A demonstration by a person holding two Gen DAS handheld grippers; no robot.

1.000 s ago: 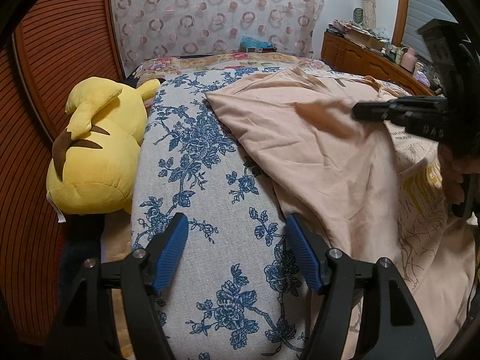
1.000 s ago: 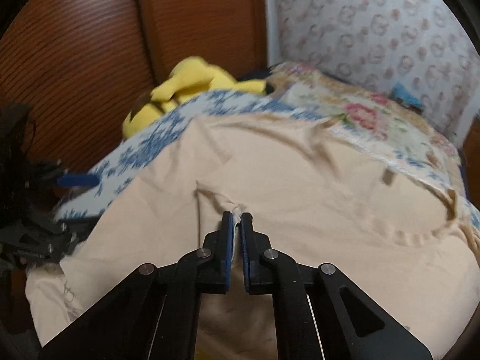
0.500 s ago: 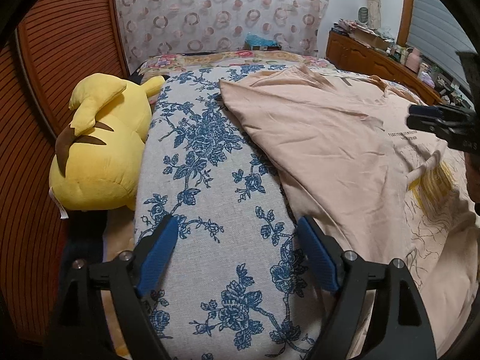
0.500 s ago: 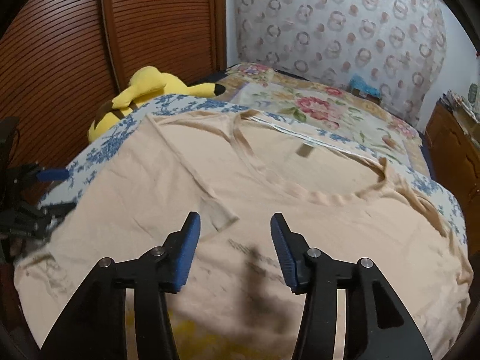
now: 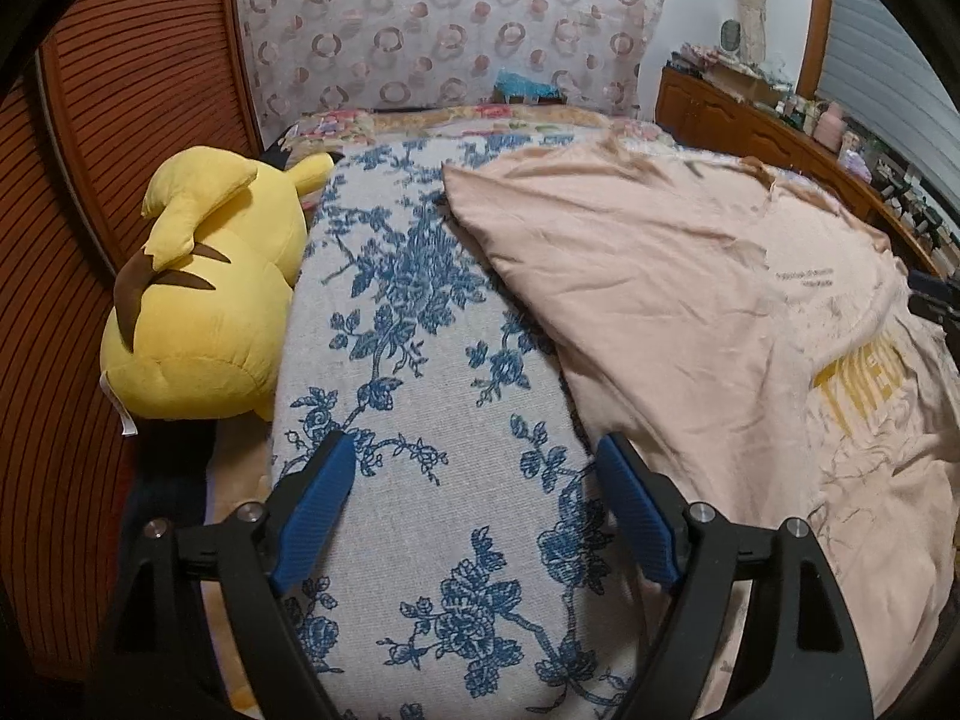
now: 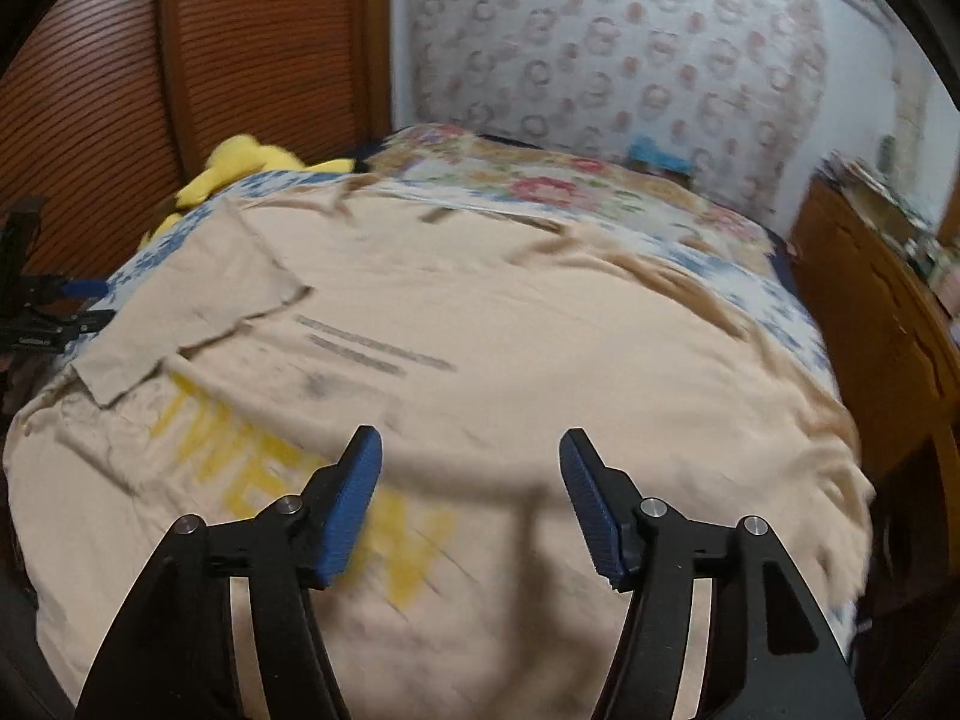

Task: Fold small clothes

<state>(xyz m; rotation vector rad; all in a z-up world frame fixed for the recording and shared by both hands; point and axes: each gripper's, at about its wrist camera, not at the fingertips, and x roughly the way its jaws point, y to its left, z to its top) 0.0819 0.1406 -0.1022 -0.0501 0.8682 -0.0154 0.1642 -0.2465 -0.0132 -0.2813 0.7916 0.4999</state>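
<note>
A peach T-shirt point(image 5: 678, 300) point(image 6: 540, 336) with yellow lettering lies spread on the blue-flowered board cover point(image 5: 414, 372). Its left sleeve point(image 6: 192, 300) is folded inward over the chest. My left gripper point(image 5: 474, 510) hovers open over the bare flowered cover, just left of the shirt's edge, nothing between its blue pads. My right gripper point(image 6: 468, 498) hangs above the shirt's front with its jaws opening and nothing between them. In the right wrist view the left gripper point(image 6: 60, 312) shows at the far left edge; in the left wrist view the right gripper's tips point(image 5: 936, 300) peek in at the right edge.
A yellow plush toy point(image 5: 204, 300) lies against the left side of the board, beside a slatted wooden door point(image 5: 90, 150). Behind is a flowered bedspread point(image 6: 540, 186) and a patterned curtain point(image 5: 450, 30). A wooden dresser point(image 6: 882, 324) with clutter stands to the right.
My right gripper let go of the sleeve, opened, and drew back to the right across the shirt. The sleeve now lies folded flat. The left gripper widened slightly and stayed put.
</note>
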